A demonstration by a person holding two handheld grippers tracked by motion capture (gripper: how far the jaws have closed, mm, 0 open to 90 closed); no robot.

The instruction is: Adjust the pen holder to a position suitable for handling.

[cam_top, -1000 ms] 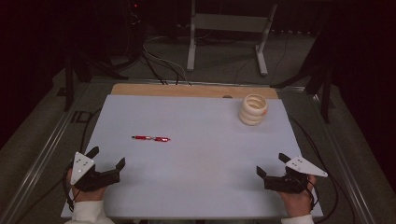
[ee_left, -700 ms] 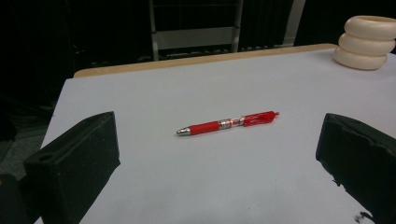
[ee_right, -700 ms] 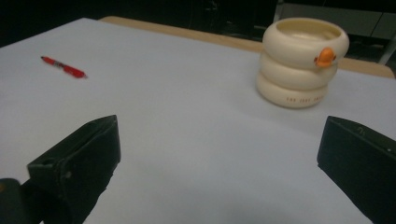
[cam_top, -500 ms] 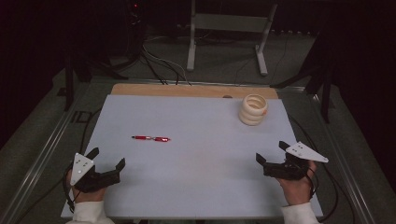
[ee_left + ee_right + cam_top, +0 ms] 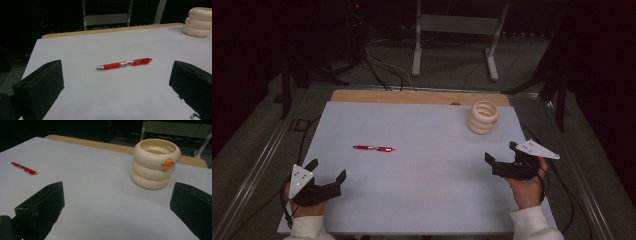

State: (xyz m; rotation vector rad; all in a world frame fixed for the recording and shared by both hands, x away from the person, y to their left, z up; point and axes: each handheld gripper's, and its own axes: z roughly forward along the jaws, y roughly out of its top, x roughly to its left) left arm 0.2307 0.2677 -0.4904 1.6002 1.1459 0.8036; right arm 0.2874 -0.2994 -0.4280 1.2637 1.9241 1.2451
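Smooth pale table (image 5: 422, 200); glossy red pen (image 5: 373, 148); ribbed cream cup (image 5: 482, 117).

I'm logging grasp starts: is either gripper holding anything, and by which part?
Nothing is held. The left gripper and right gripper are open; the pen lies untouched.

Cream ringed holder (image 5: 156, 162): one line of small dark capitals on the lowest ring, just below the orange knob (image 5: 167, 163). Opening letters read "THE JOY"; the rest is too blurred to make out. No other legible text or number.
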